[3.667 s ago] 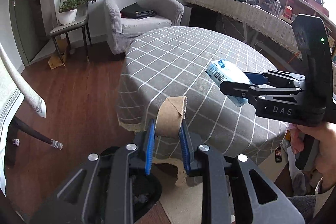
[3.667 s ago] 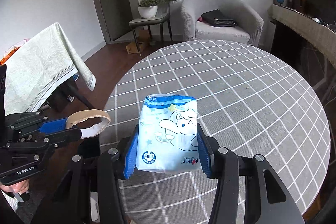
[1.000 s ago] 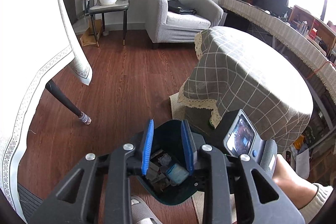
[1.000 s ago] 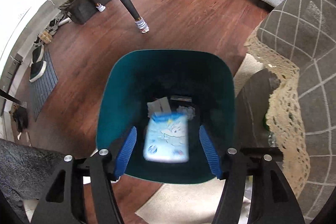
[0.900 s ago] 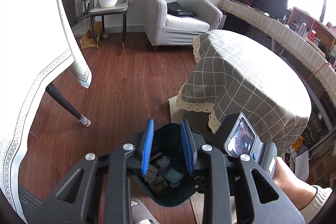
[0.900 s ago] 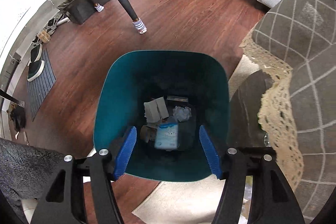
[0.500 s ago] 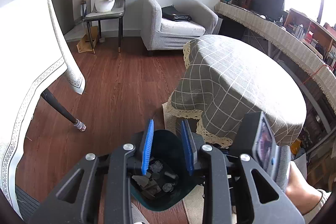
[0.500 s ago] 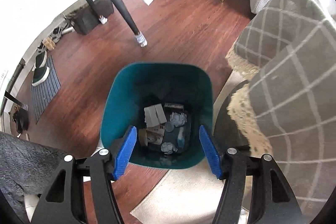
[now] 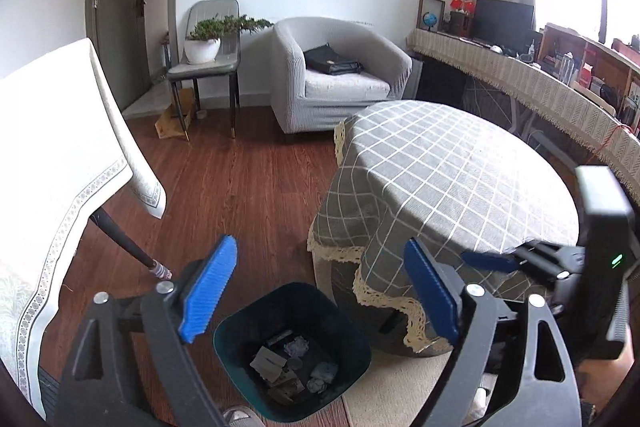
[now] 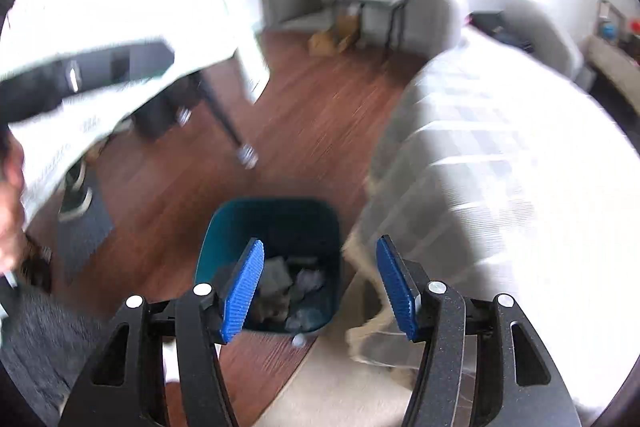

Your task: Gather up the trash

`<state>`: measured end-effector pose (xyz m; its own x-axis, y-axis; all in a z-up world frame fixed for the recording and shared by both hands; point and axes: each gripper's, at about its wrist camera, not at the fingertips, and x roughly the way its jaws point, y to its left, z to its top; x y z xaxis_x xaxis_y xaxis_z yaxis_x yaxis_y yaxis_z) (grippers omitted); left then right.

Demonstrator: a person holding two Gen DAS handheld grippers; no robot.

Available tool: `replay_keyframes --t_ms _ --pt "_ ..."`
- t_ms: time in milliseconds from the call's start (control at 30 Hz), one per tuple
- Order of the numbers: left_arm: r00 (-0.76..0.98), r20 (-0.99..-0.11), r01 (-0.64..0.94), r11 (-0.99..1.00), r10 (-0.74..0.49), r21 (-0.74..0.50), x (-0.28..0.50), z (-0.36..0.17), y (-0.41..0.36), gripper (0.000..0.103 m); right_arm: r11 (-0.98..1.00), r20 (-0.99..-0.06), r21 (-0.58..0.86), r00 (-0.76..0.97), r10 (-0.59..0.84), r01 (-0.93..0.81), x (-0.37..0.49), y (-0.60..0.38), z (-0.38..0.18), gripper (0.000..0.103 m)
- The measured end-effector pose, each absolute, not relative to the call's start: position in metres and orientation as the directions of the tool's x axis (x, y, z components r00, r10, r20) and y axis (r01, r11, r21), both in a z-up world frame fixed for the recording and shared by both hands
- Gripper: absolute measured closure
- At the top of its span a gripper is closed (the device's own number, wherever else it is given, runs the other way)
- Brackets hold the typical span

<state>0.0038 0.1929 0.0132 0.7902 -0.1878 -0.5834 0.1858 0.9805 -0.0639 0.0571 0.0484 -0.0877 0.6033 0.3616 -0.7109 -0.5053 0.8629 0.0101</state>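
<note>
both empty grippers, left (image 9: 316,291) and right (image 10: 320,285), jaws spread, above the trash bin (image 9: 240,323), which lies below and ahead between the jaws.

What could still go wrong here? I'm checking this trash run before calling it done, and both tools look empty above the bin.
The right wrist view is badly blurred, so that tool looks to be moving fast; the right gripper could catch the lace-edged tablecloth hanging beside the bin.

The bin stands close under the left gripper, whose jaws are wide open; a low swing might tip it and spill the trash.
</note>
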Motion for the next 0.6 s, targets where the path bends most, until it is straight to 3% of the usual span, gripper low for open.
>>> replay_keyframes --t_ms 33,167,300,600 --pt "0.793 -0.577 0.187 0.980 -0.194 -0.072 -0.002 0.014 0.192 0.011 0.874 -0.689 0.011 0.630 0.359 -0.486 0.052 0.040 -0.079 0.042" --pt "0.803 -0.562 0.187 0.979 -0.197 -0.076 -0.029 0.008 0.186 0.009 0.932 -0.595 -0.002 0.749 0.291 -0.363 0.023 -0.005 -0.055 0.021" --pt "0.816 -0.563 0.161 0.987 -0.133 0.001 -0.041 0.005 0.173 0.008 0.956 -0.591 0.020 0.768 0.248 -0.294 0.004 -0.048 -0.062 0.018" --pt "0.836 -0.545 0.102 0.994 -0.064 0.040 -0.082 0.013 0.159 0.004 0.984 -0.520 -0.012 0.842 0.144 -0.176 -0.039 -0.114 -0.035 0.004"
